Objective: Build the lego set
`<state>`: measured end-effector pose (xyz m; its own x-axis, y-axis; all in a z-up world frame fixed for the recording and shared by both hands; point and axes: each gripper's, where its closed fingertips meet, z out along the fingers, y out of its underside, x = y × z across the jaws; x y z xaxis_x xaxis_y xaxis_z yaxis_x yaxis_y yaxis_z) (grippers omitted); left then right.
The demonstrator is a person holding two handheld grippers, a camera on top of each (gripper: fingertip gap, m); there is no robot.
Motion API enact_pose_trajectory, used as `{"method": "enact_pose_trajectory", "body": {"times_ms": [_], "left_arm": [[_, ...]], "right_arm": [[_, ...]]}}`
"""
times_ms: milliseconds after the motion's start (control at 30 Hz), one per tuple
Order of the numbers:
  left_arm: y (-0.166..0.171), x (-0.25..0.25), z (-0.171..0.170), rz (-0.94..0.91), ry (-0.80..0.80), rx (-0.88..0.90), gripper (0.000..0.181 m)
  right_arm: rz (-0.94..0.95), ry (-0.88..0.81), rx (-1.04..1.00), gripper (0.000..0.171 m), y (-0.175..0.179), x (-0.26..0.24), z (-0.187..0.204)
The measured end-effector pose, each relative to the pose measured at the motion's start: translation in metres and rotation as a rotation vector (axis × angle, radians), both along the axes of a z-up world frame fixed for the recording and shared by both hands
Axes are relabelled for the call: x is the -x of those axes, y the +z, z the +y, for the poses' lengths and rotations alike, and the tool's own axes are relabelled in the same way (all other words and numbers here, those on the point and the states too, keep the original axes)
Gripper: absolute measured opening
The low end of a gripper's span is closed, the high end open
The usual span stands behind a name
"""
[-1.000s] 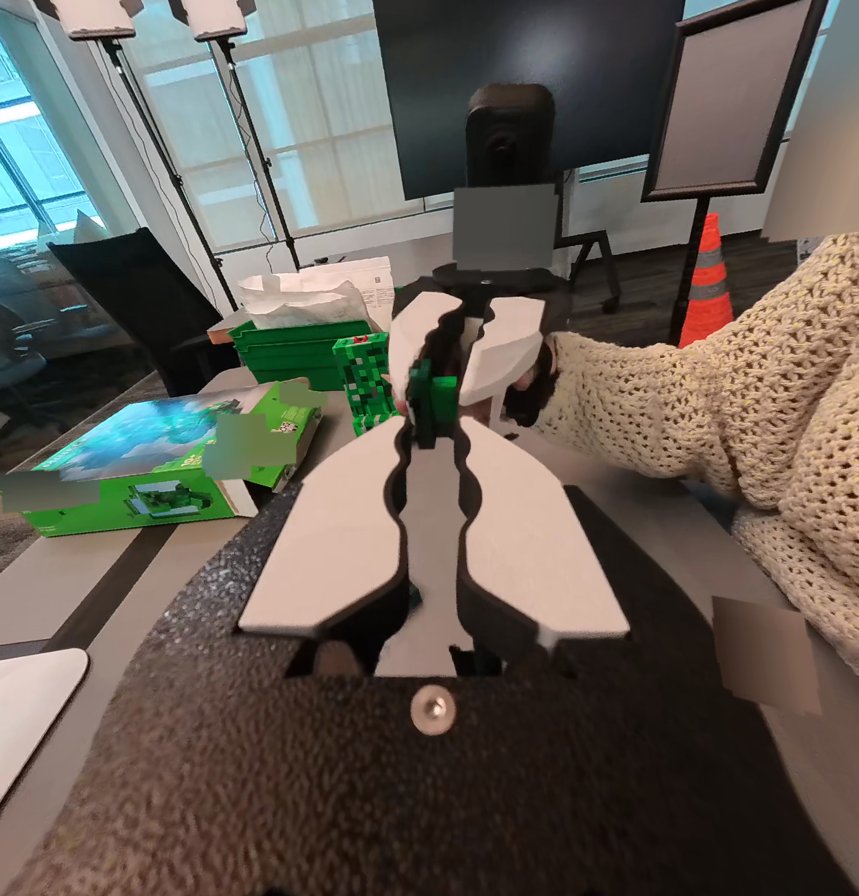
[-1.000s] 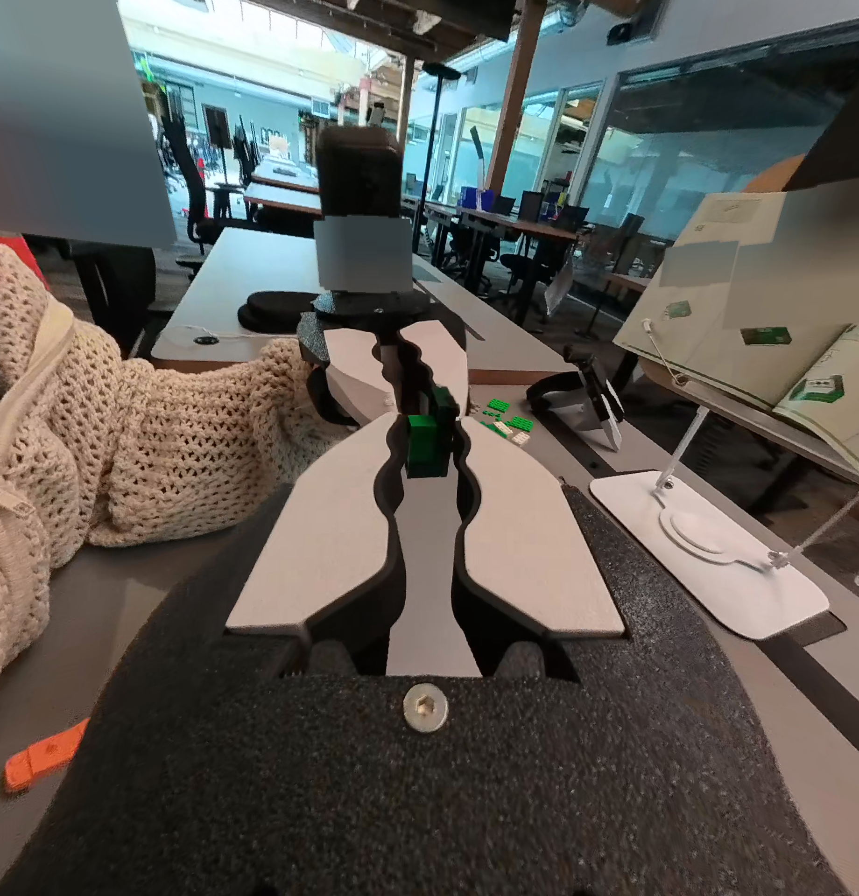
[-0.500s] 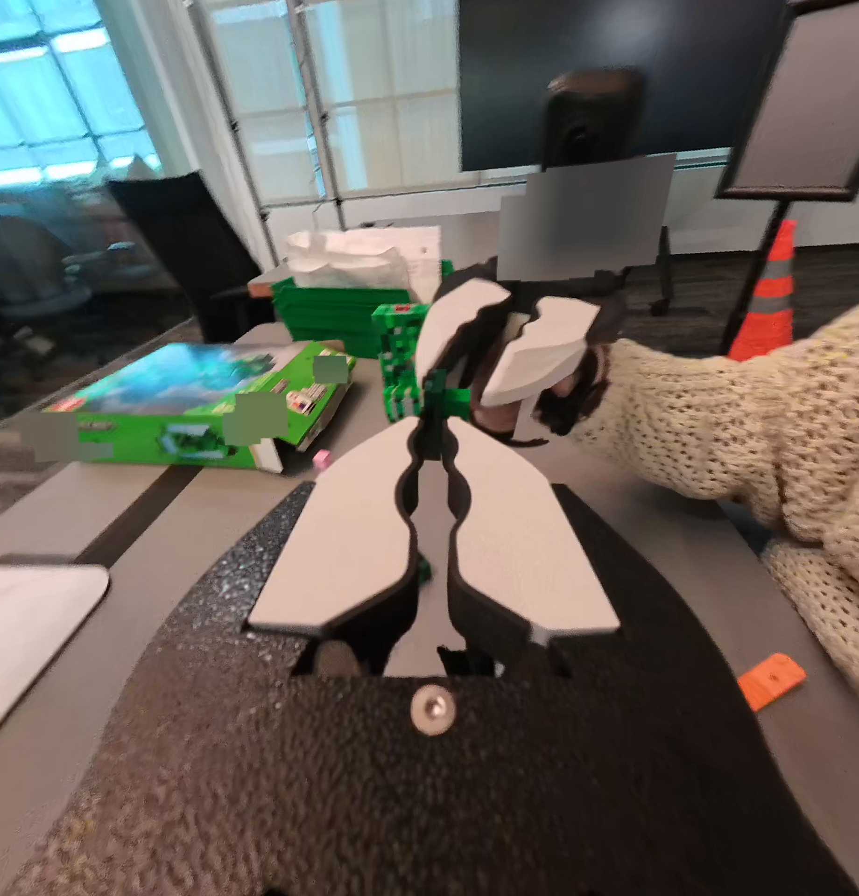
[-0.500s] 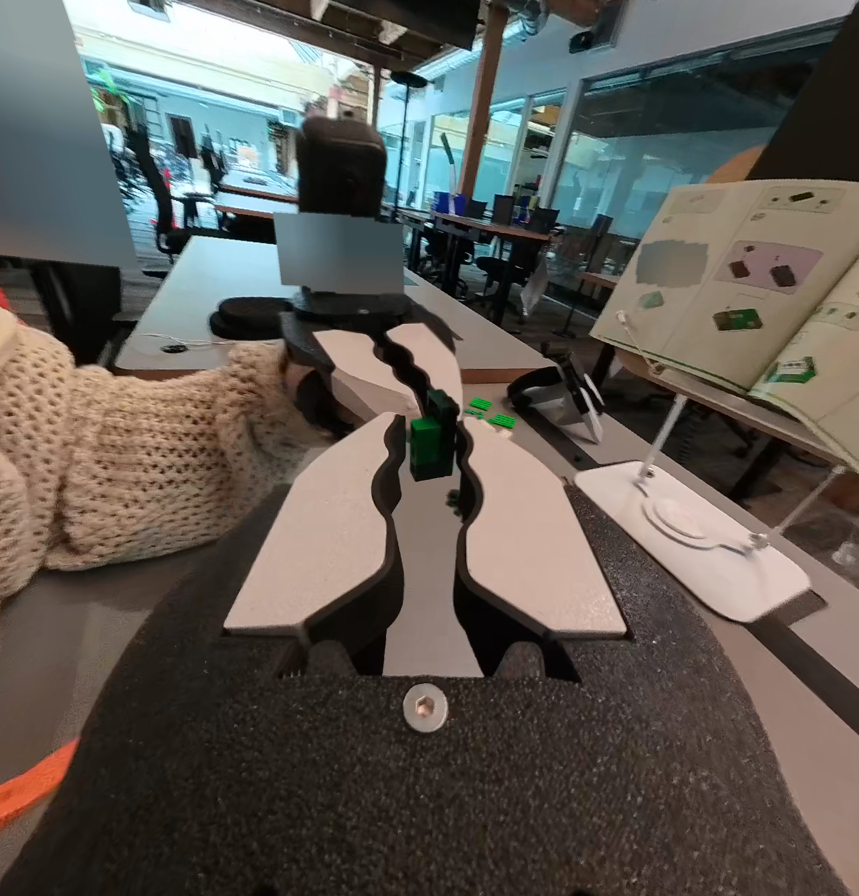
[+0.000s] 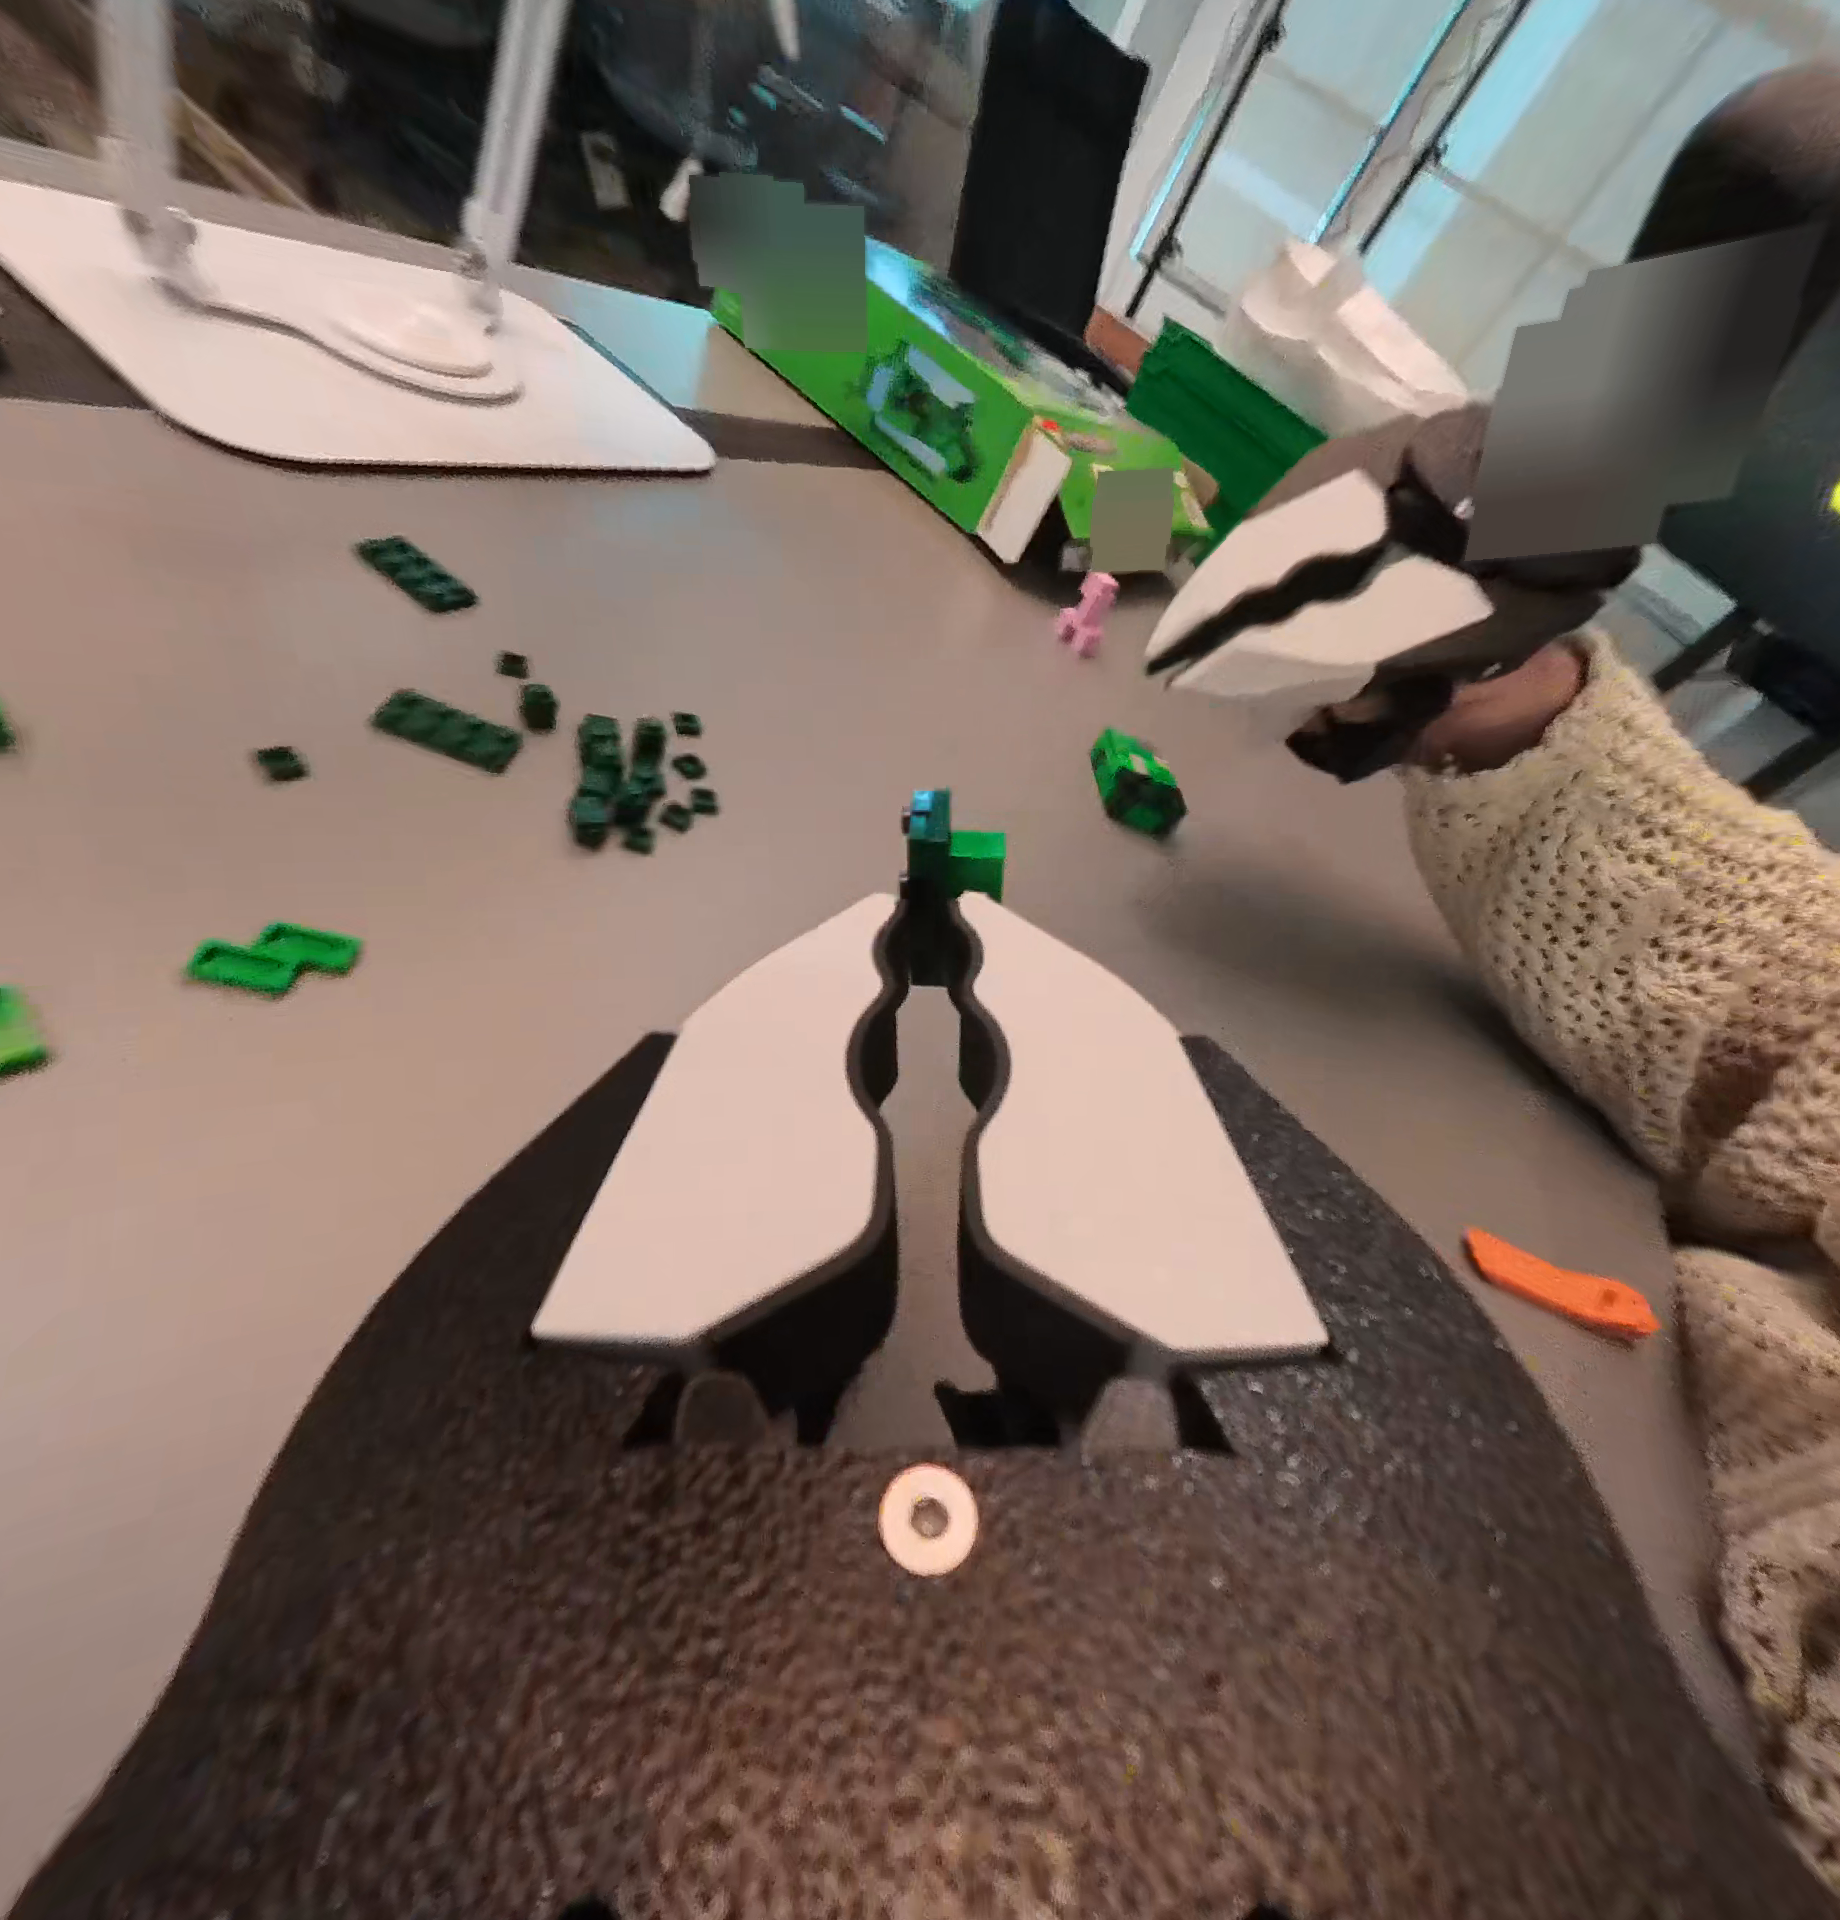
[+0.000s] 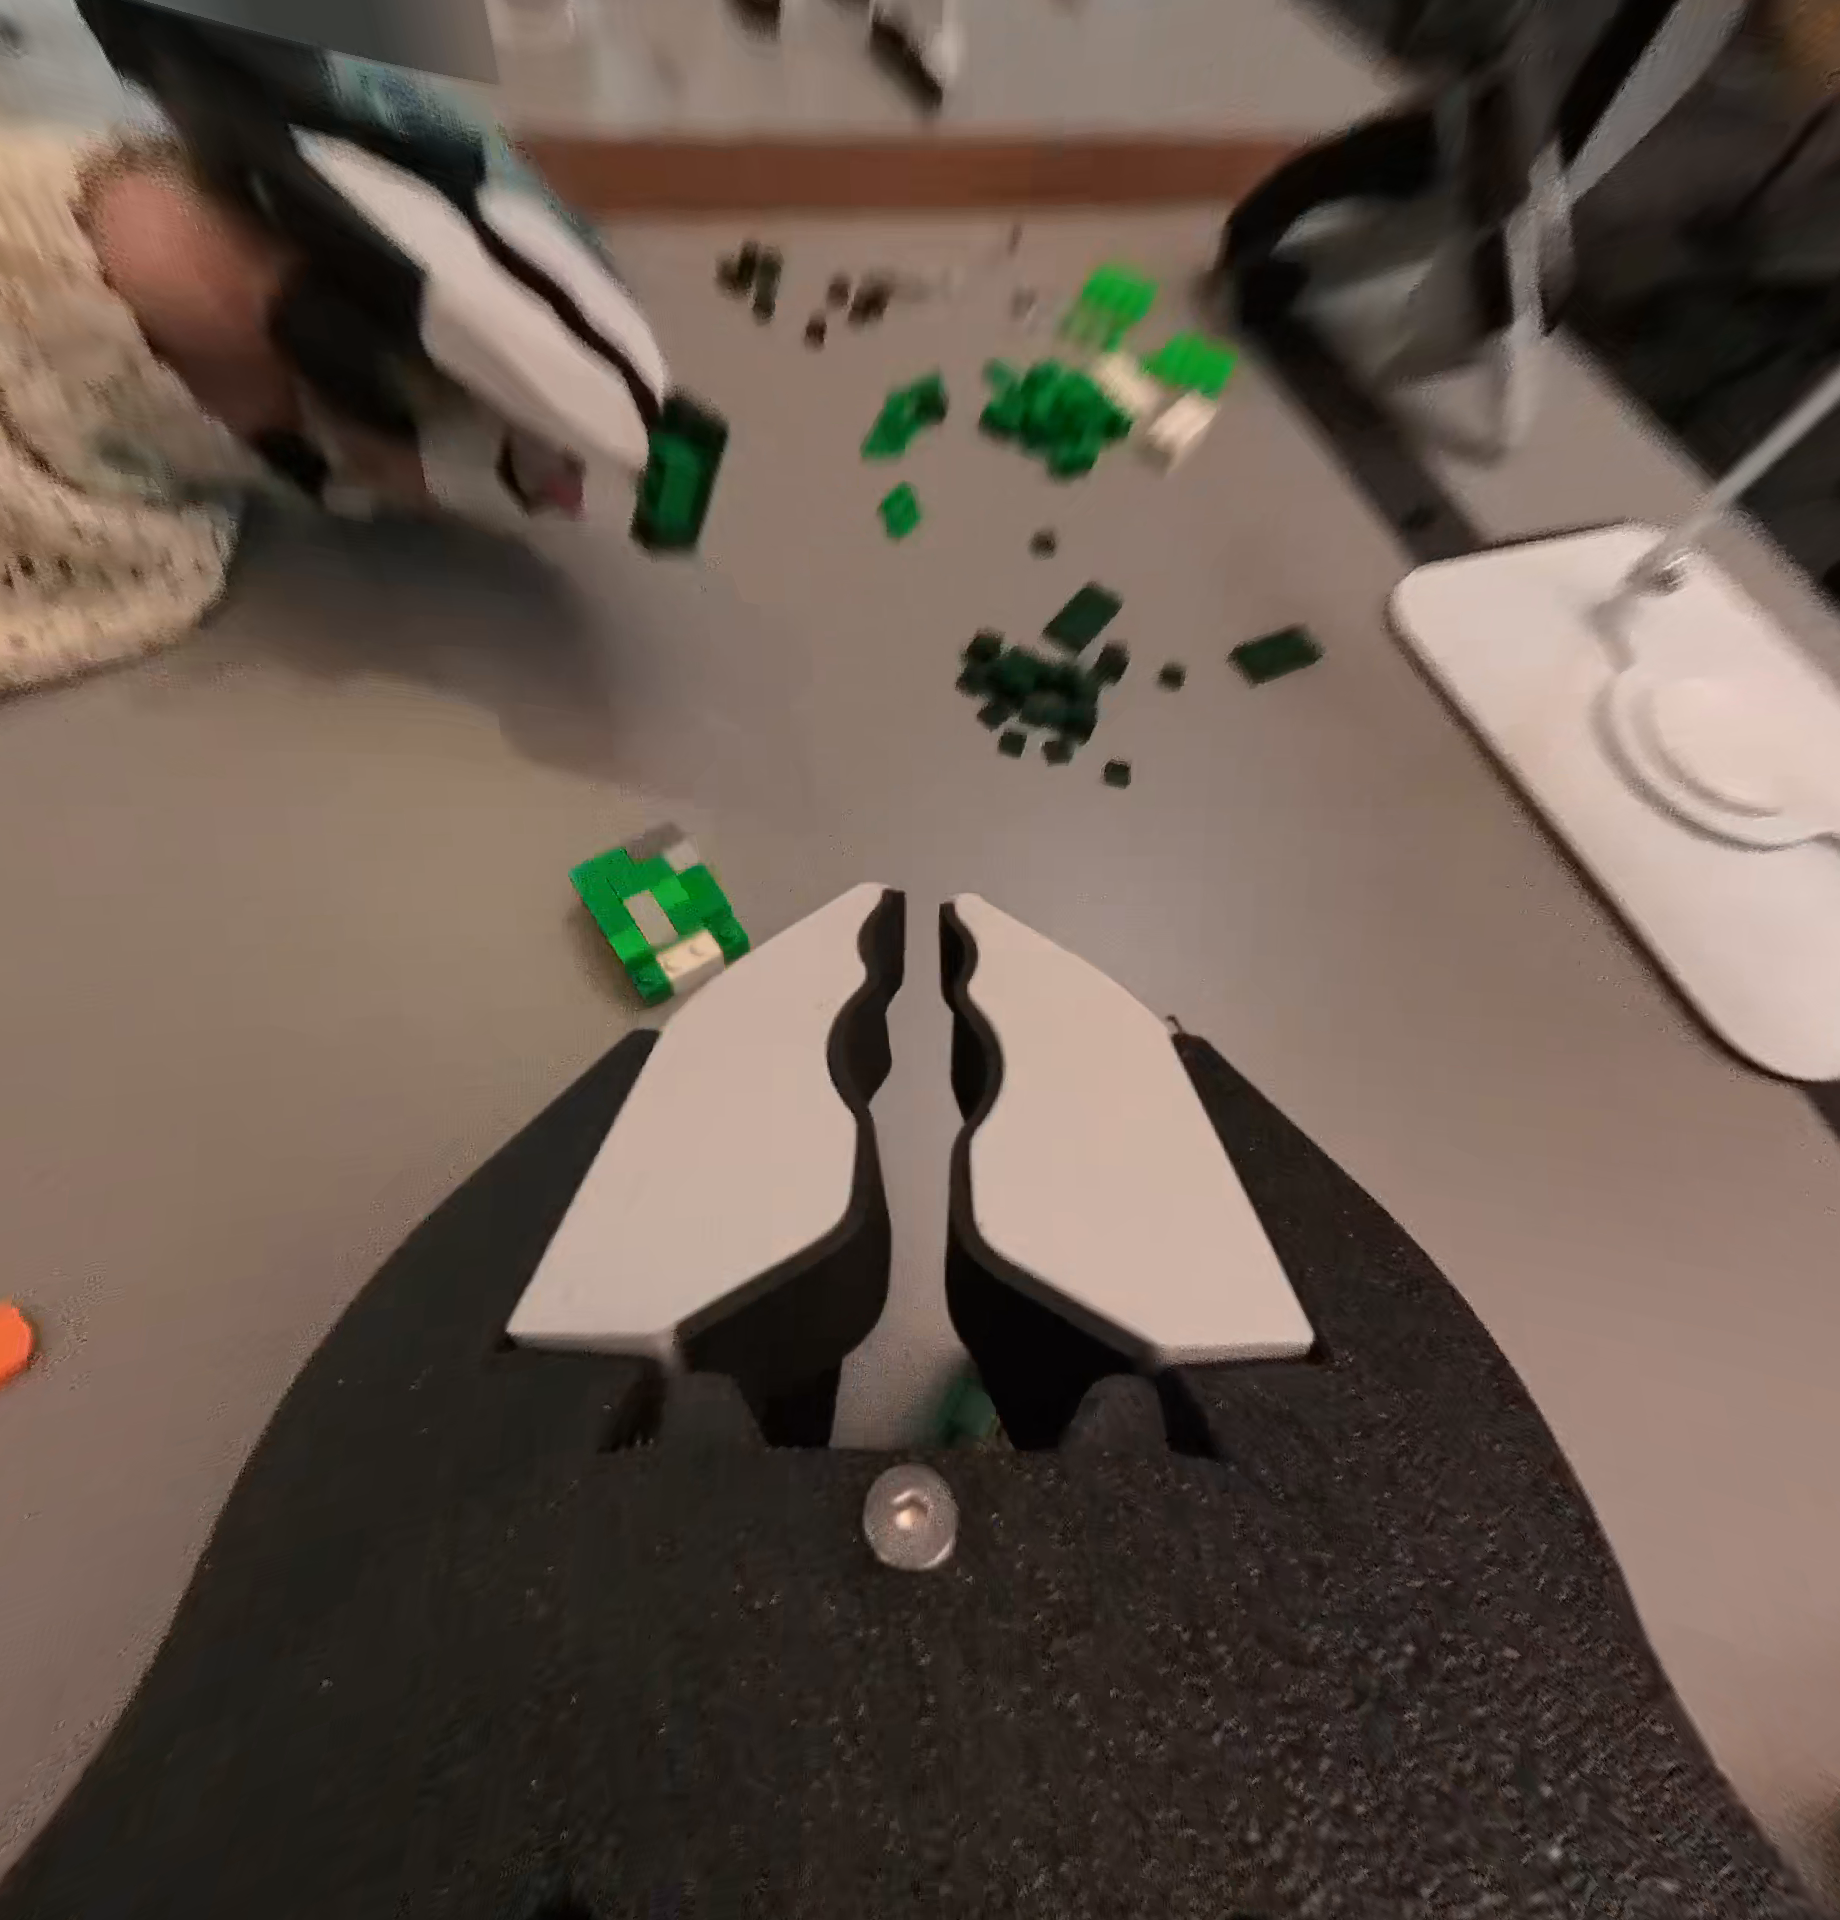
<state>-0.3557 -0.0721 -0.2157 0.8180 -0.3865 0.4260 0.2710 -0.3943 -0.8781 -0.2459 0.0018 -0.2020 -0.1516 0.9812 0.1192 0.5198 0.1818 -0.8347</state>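
Observation:
My left gripper [image 5: 931, 914] is shut on a small green lego assembly [image 5: 947, 862] with a teal top and holds it above the grey table. It also shows in the right wrist view [image 6: 651, 436], blurred, with the green assembly [image 6: 677, 488] at its tips. My right gripper [image 6: 921, 904] is empty, its jaws nearly together, low over the table. It shows in the left wrist view [image 5: 1165, 665] at the upper right, shut. A green and white block assembly [image 6: 656, 925] lies just left of the right fingertips.
Loose dark green pieces [image 5: 635, 769] and bright green pieces [image 6: 1051, 416] are scattered on the table [image 5: 687, 1039]. A green lego box [image 5: 947, 416], a pink piece [image 5: 1087, 618], a white stand base [image 6: 1622, 779] and an orange separator [image 5: 1560, 1294] lie around. A knit sleeve [image 5: 1622, 987] is on the right. My right fingertips sit around 15 centimetres from my left ones. The orange separator [image 5: 1560, 1294] lies around 25 centimetres away from my right fingertips.
The right gripper let go of the green assembly that both held. The grippers moved apart and both tilted down toward the table. The left gripper keeps the assembly.

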Motion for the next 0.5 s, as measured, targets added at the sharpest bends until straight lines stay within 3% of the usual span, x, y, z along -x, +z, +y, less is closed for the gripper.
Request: {"method": "enact_pose_trajectory", "body": {"times_ms": [233, 500], "left_arm": [[-0.003, 0.015, 0.005, -0.086, 0.072, -0.03, 0.006], [-0.002, 0.014, 0.007, -0.149, 0.072, -0.025, 0.006]], "right_arm": [[-0.166, 0.089, -0.18, 0.008, -0.041, 0.054, 0.036], [-0.166, 0.12, -0.09, 0.008, -0.055, 0.11, 0.064]]}}
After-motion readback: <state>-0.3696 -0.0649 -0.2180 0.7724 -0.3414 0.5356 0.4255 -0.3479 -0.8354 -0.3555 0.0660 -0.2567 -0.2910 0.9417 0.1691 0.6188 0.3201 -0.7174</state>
